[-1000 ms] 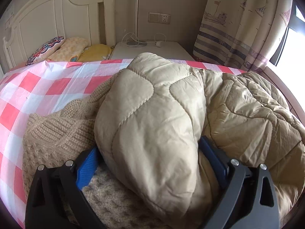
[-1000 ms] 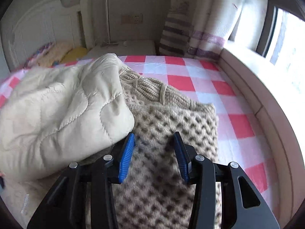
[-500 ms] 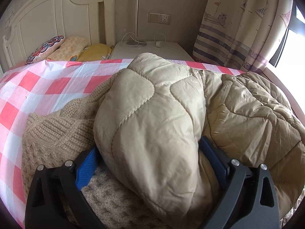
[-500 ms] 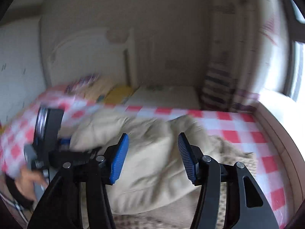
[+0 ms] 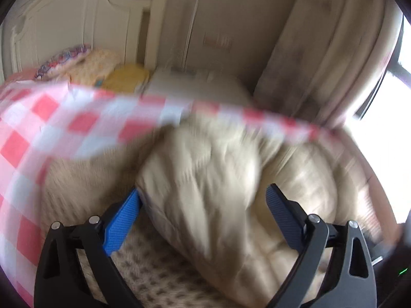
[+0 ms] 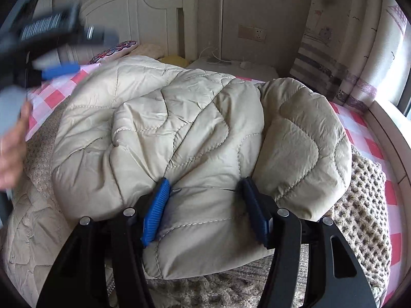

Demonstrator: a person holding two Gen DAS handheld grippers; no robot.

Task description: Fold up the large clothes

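1. Quilted beige padded jacket [image 6: 179, 133] bunched mid-bed on the pink-and-white checked bedspread [image 6: 370, 138], over a tan knitted sweater [image 6: 364, 200]; long axis across the bed.
2. Right gripper [image 6: 205, 210] nearer, jaws opening astride a jacket fold.
3. Left gripper [image 5: 203, 220] blurred, open, jacket between, unpinched.
4. Free bedspread toward the window-side edge.

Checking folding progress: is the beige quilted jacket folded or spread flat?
Folded: the quilted jacket lies bunched in overlapping layers on the knitted sweater.
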